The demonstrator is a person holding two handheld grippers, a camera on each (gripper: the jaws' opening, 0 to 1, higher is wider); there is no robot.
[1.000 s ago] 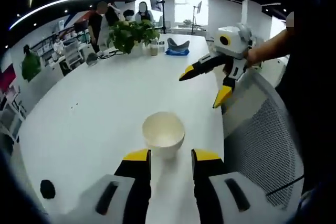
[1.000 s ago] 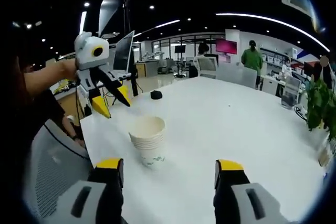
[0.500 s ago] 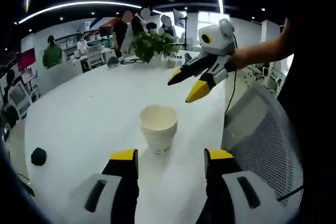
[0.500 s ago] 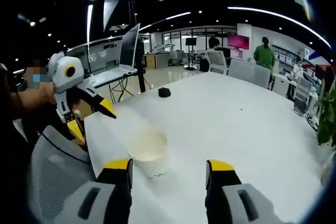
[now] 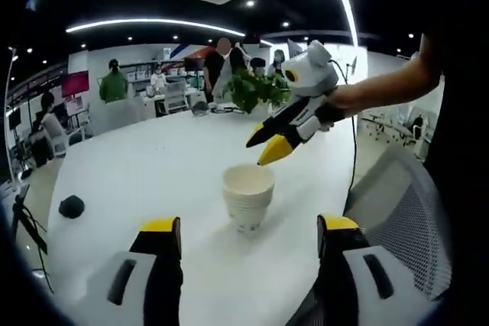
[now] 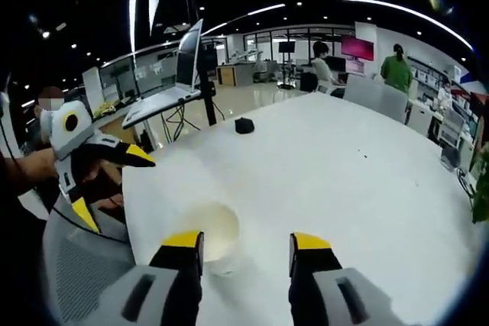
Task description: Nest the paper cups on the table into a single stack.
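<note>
Left gripper view: you're holding your left gripper (image 5: 248,227) low over the table (image 5: 137,166), jaws spread wide, with nothing between them. The cup stack (image 5: 247,196) is standing upright on the table just ahead of those jaws, several cups nested, and it's sitting apart from both yellow tips. Your right gripper (image 5: 279,137) is hanging just above and behind the stack's rim; its yellow tips are lying close together, nearly closed, and I can't tell if they're touching the rim. A small dark object (image 5: 71,206) is lying well off to the side, and a plant (image 5: 256,89) is standing at the far end.

Right gripper view: your right gripper (image 6: 246,240) is showing a narrow gap between its tips, and the stack (image 6: 210,234) is sitting partly behind one jaw, blurred. Your left gripper (image 6: 107,185) is hovering beside the table (image 6: 344,166) edge, jaws gaping and empty, over a mesh chair (image 6: 76,265).
</note>
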